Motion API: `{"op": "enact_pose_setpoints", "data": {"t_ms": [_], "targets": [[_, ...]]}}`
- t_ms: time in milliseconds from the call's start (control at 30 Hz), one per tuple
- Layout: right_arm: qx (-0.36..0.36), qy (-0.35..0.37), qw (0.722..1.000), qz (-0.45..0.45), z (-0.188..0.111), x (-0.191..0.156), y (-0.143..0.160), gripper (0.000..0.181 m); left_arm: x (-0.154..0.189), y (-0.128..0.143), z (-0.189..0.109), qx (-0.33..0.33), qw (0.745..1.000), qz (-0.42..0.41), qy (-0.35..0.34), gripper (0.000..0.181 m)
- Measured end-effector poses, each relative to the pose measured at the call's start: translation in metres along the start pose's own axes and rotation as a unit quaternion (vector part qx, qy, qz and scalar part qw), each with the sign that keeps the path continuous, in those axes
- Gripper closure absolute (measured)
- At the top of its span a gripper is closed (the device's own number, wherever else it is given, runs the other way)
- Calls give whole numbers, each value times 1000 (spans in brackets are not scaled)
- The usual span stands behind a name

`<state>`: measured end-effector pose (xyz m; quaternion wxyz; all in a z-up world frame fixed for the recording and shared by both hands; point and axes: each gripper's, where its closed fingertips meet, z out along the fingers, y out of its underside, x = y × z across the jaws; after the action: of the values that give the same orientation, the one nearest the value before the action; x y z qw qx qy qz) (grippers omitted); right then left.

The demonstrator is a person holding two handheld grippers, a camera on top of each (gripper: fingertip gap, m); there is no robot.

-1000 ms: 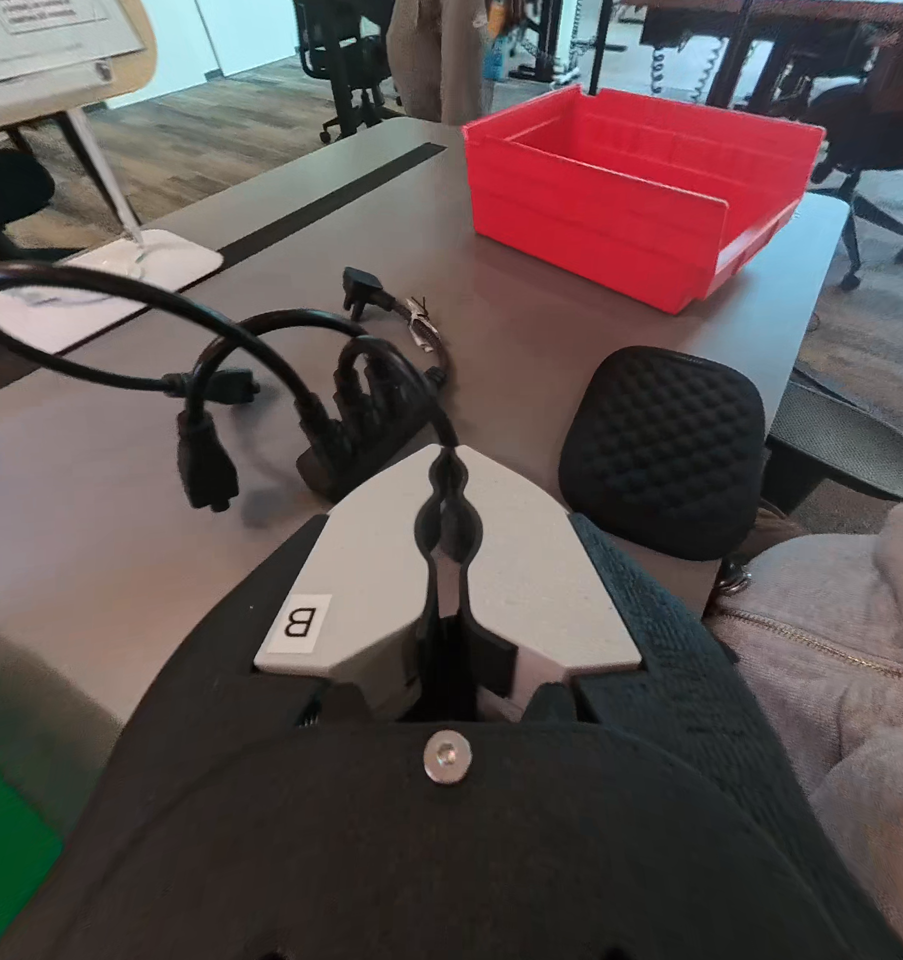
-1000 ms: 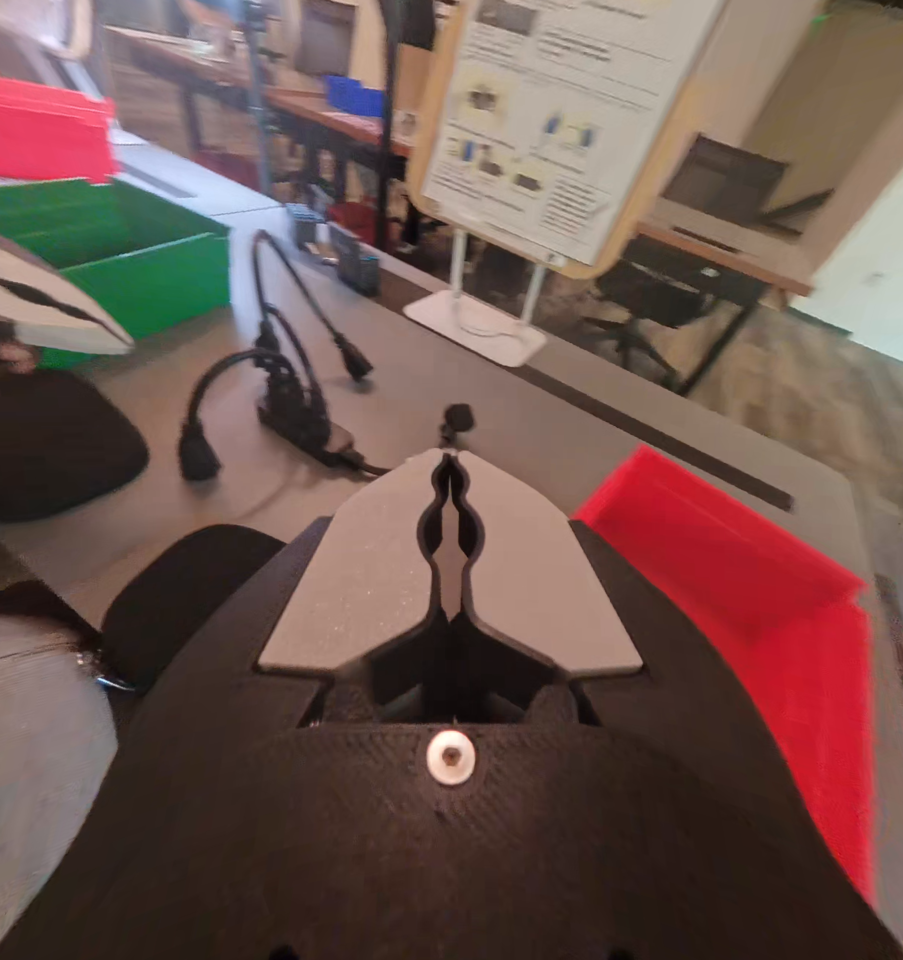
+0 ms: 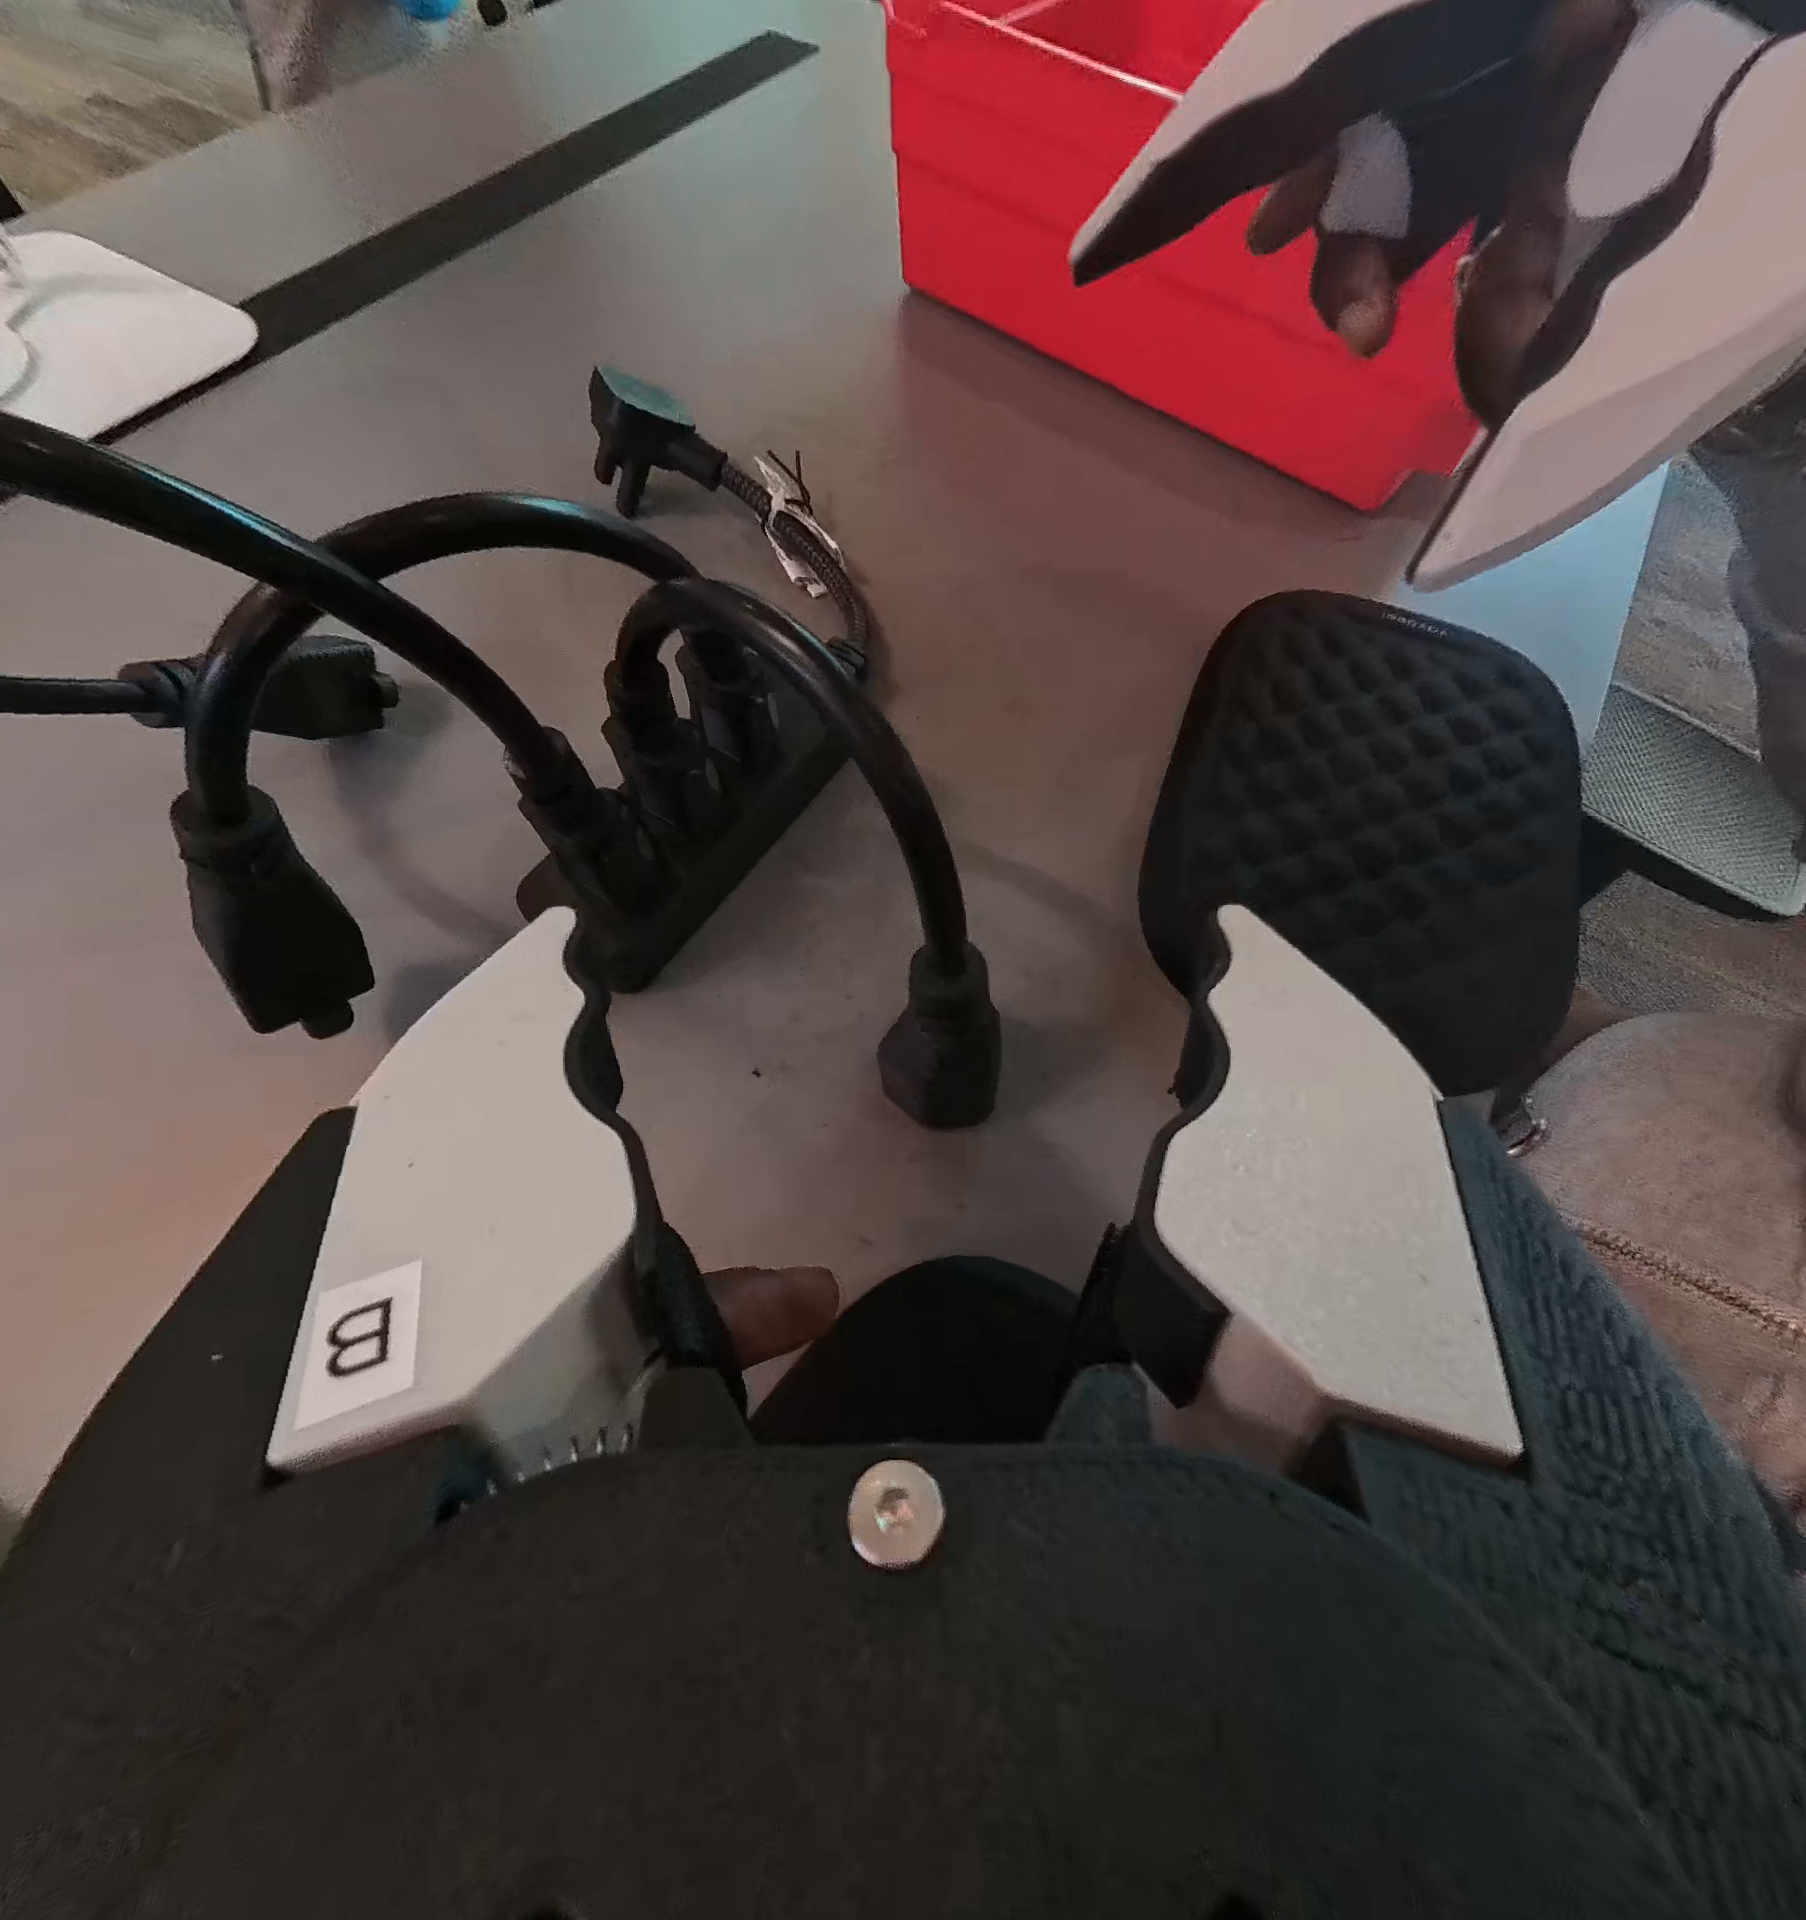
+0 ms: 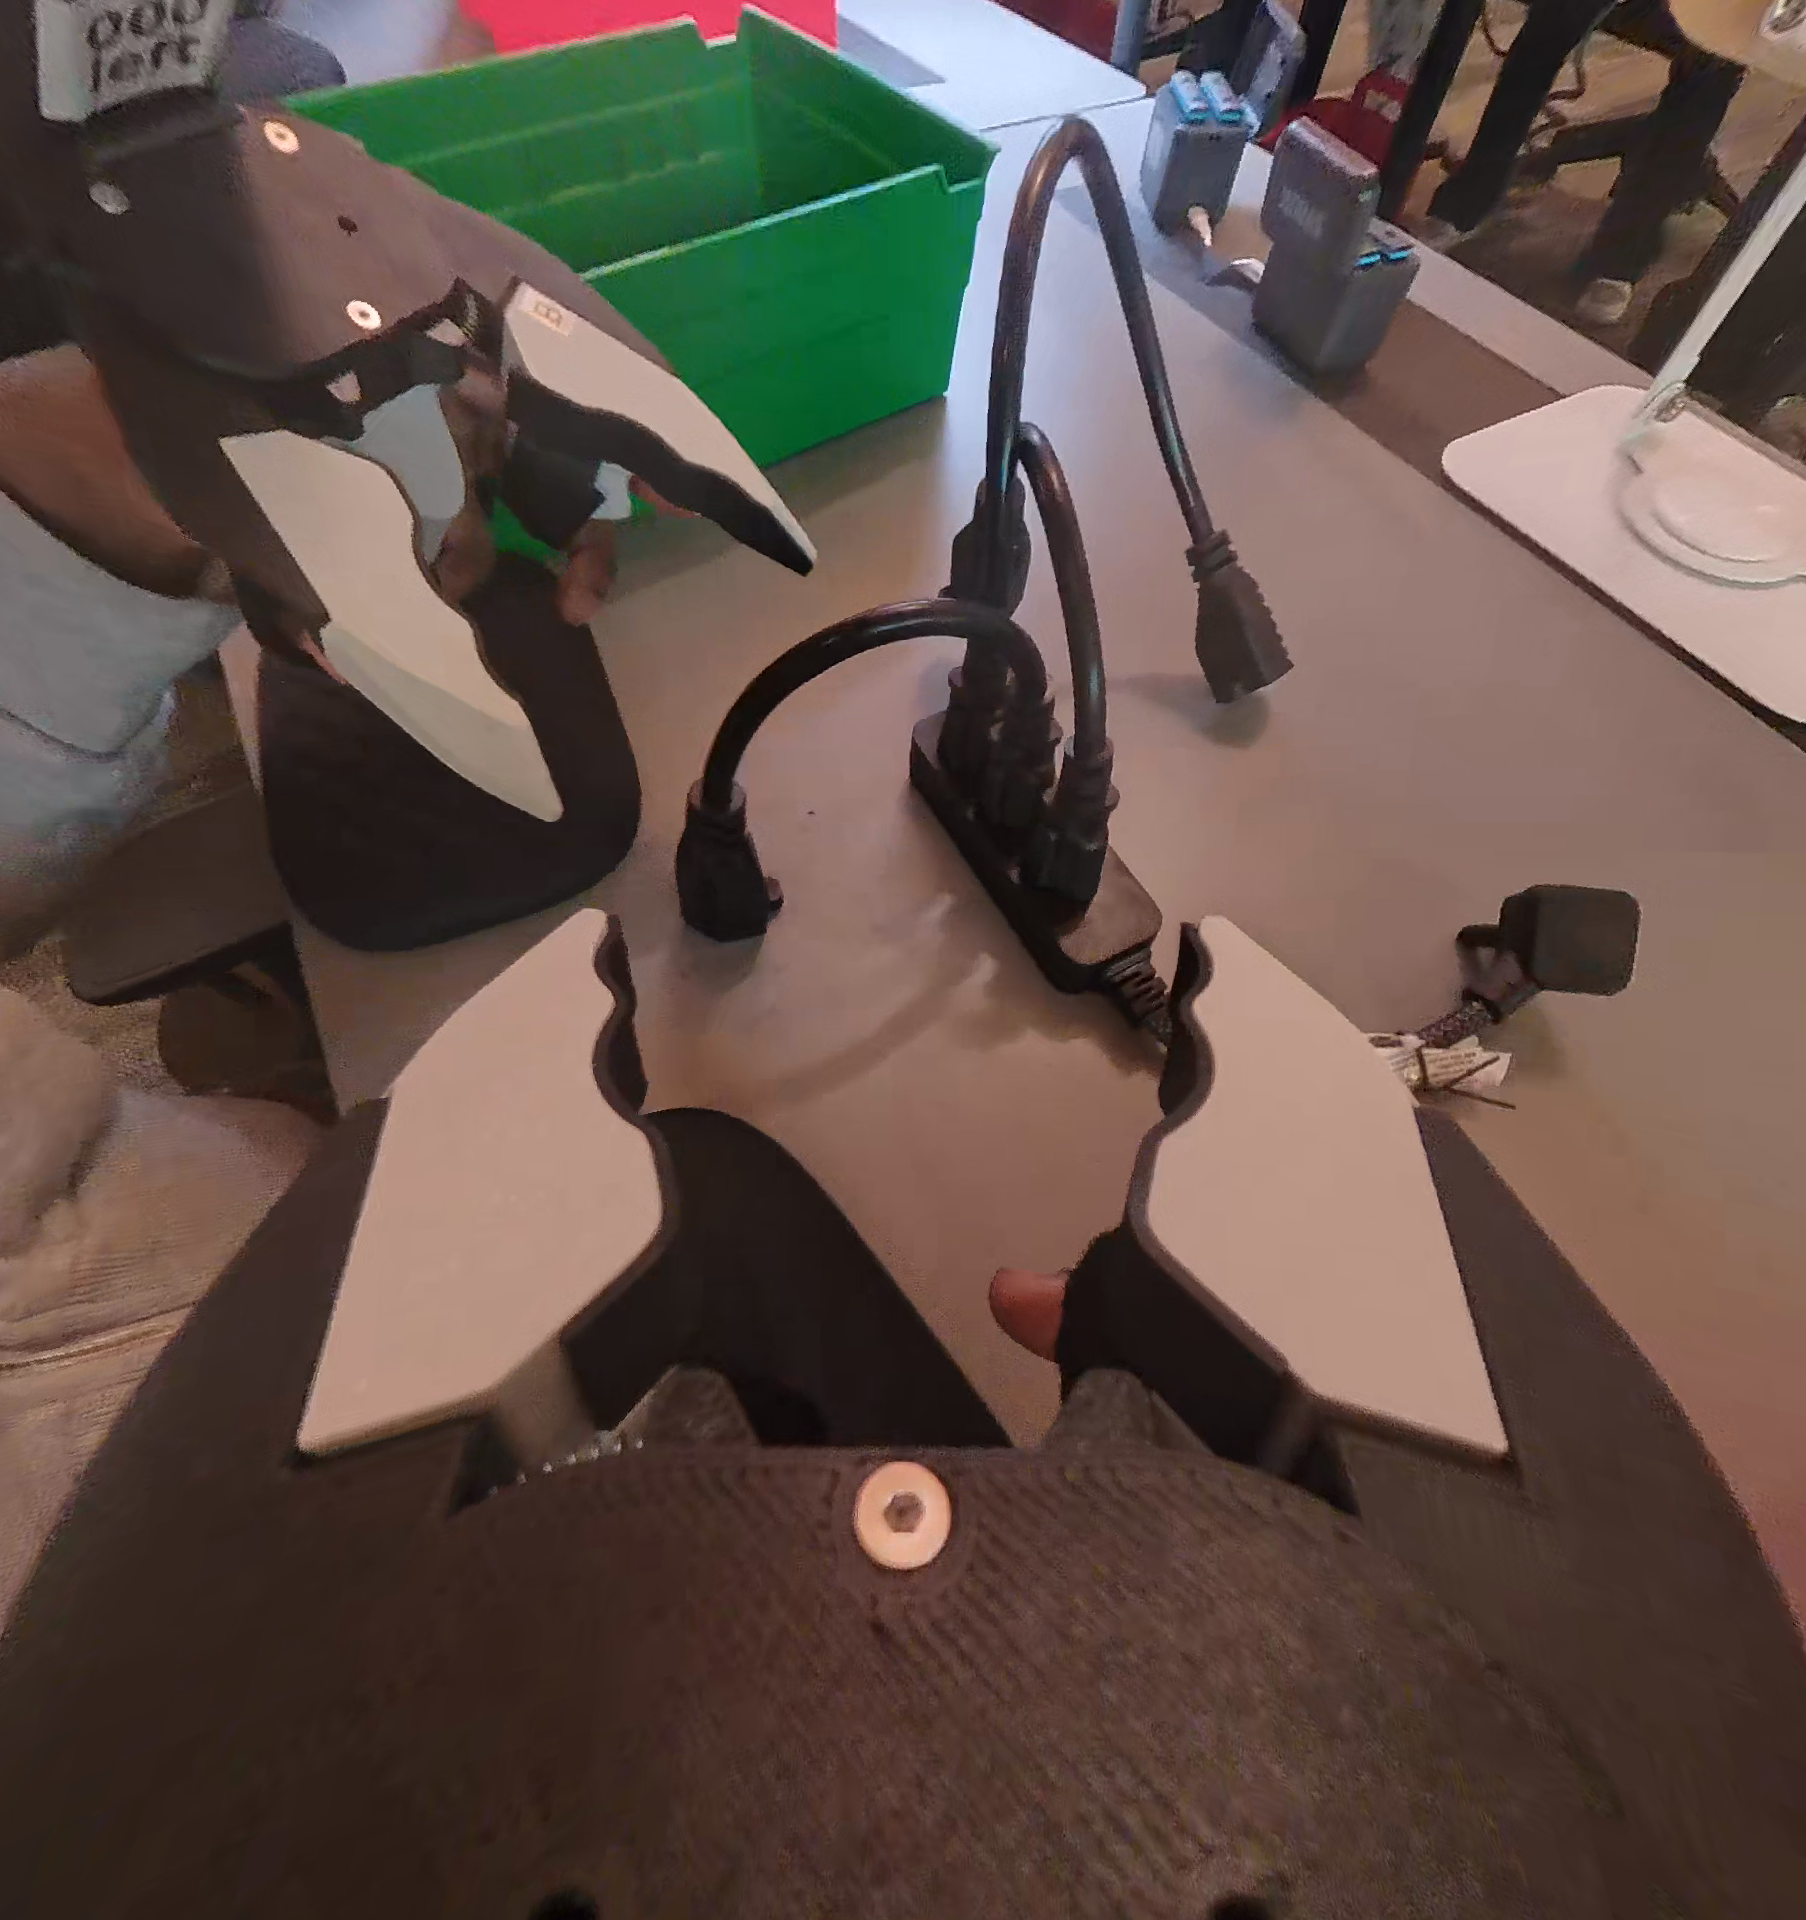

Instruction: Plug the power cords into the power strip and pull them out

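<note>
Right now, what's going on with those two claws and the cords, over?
Left gripper and right gripper open, empty. Cords seated in power strip. Nothing blocking.

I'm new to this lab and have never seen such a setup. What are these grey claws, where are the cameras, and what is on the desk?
The claws are hand-held two-finger grippers, one per hand, each carrying a camera looking along its fingers. One picture comes from the left gripper, the other from the right gripper. Both are open and hold nothing. On the grey desk lies a black power strip with short black cords plugged in. A green bin and a red bin stand nearby.
</note>
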<state>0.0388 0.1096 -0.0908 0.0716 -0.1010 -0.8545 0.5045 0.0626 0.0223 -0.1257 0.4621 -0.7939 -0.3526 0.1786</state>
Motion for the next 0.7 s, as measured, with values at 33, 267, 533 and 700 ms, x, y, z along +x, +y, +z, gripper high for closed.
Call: {"op": "enact_pose_setpoints", "data": {"t_ms": [33, 267, 533, 700], "targets": [[-5, 2, 1000, -7, 5, 4, 0, 83, -2, -1, 2, 1, 1000, 3, 4, 75], [-1, -44, 999, -21, 35, 17, -1, 91, -15, 0, 16, 1, 1000, 9, 12, 75], [32, -77, 996, -6, 75, 29, 9, 88, -21, 0, 29, 57, 998, 2, 36, 76], [26, -79, 996, -20, 82, 26, 17, 86, -25, 5, 30, 71, 997, 5, 22, 76]]}}
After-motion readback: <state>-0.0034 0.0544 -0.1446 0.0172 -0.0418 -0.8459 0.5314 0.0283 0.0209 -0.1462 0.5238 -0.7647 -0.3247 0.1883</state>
